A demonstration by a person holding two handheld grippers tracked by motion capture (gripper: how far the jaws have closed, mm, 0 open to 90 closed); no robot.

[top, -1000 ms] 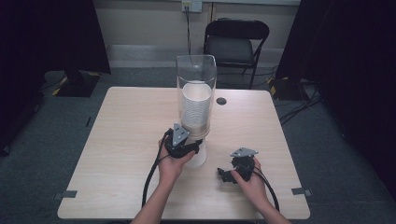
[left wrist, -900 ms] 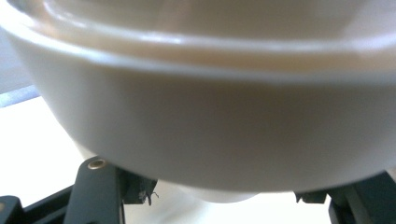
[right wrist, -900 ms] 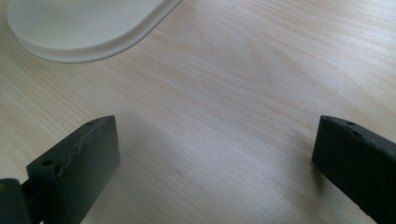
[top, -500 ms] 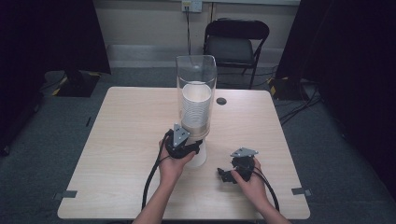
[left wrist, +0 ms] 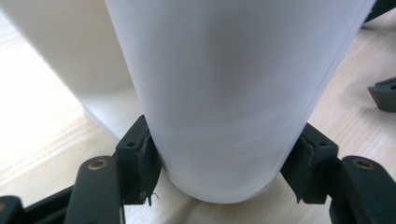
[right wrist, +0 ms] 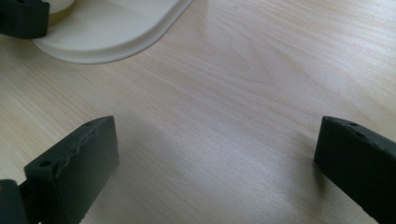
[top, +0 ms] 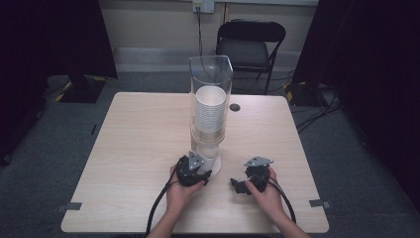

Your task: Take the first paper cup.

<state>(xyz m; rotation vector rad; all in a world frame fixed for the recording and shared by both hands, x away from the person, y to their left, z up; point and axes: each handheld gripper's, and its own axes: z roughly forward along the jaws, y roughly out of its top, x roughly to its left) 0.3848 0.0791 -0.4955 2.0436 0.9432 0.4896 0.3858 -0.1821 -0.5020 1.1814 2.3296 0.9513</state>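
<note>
- Both black pads [left wrist: 140,163] of the left gripper [top: 194,169] press on the sides of a white paper cup [left wrist: 224,102], clamping it just above its bottom rim.
- Jaws of the right gripper [right wrist: 215,163] stand wide apart with bare wood between them and nothing held.
- Near the front edge of the wooden table [top: 133,148], the person's left hand [top: 181,191] and right hand [top: 267,191] each carry a gripper, the right one just right of the left.
- That gripped cup [top: 208,156] sits at the foot of the clear cup dispenser [top: 210,94], below its tube, a little right of the table's middle and closer to the front edge than the back.
- Its white base [right wrist: 112,28] lies flat on the wood, seen at the top left of the right gripper view.
- Inside the tube, a stack of white cups [top: 210,111] fills the lower half.
- Beyond, a small dark disc [top: 235,107] lies near the back edge.
- Past the table, a black folding chair [top: 250,47] stands by the wall.
</note>
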